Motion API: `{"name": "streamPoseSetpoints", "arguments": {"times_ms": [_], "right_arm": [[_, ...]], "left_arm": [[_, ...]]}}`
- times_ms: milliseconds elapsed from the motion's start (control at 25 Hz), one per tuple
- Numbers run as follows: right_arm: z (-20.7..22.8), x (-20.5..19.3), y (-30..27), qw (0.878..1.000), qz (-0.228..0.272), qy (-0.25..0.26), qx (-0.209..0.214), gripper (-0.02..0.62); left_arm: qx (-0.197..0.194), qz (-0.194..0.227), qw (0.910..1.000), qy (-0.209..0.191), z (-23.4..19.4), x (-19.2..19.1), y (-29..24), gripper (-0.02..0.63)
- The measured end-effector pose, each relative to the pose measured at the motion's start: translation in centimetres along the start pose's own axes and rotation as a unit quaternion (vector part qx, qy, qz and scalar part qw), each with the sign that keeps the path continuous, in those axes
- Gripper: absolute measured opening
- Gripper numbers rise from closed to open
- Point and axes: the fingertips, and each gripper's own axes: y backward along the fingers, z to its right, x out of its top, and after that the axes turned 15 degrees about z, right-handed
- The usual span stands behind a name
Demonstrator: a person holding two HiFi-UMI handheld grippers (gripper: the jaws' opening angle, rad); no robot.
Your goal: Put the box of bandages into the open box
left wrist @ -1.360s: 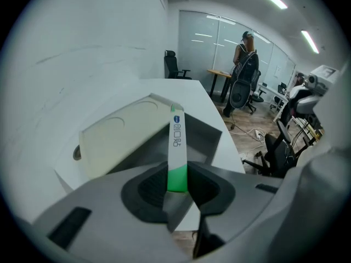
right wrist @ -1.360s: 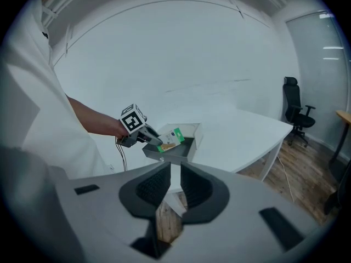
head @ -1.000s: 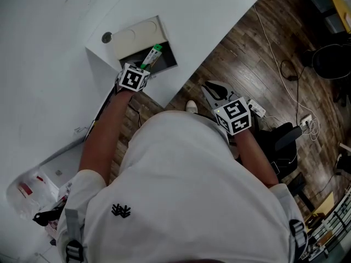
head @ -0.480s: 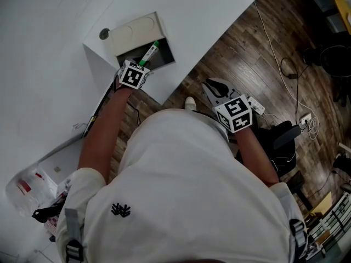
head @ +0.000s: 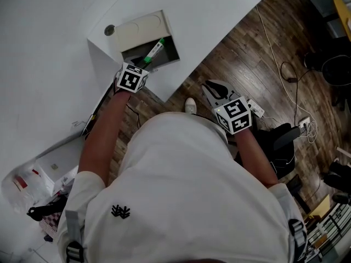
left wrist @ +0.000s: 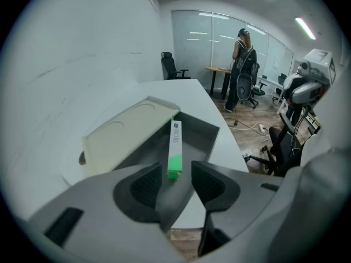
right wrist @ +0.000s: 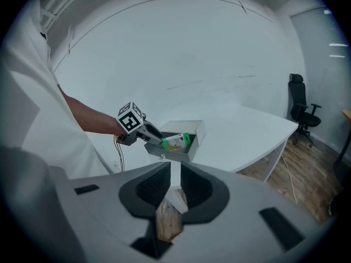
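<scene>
The bandage box (head: 155, 51), long, white with a green end, lies tilted inside the open grey box (head: 174, 54) on the white table, beside the box's cream lid (head: 140, 29). My left gripper (head: 142, 66) hangs at the open box's near edge. Its jaws are opening, and the pads stand apart from the bandage box's green end (left wrist: 174, 166), which shows just beyond the left gripper (left wrist: 175, 184). In the right gripper view the bandage box (right wrist: 177, 141) rests in the open box (right wrist: 181, 153). My right gripper (head: 213, 90) hovers over the floor, jaws narrowly apart and empty (right wrist: 174, 189).
A round cable hole (head: 109, 30) sits in the table (head: 49, 64) left of the lid. Cables and a power strip (head: 256, 109) lie on the wooden floor. A plastic bag (head: 22, 182) lies lower left. A person (left wrist: 241, 64) and office chairs (left wrist: 171, 66) stand far off.
The left gripper's jaws have spread and let go of the bandage box, which has sunk lower into the open box. The right gripper has stayed put.
</scene>
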Motion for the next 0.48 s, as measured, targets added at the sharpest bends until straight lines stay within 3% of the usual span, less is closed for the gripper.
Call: {"name": "streamPoseSetpoints", "arguments": {"times_ms": [280, 480], "right_arm": [[-2.9, 0.1, -1.0, 1.000, 0.000, 0.014, 0.006, 0.057], [-5.3, 0.3, -1.7, 1.000, 0.001, 0.026, 0.003, 0.057]], "left_arm": [[0.002, 0.048, 0.9979, 0.043, -0.5, -0.4, 4.3, 0.172], [-0.019, 0.094, 0.9928, 0.072, 0.2, -0.6, 8.0, 0.167]]}}
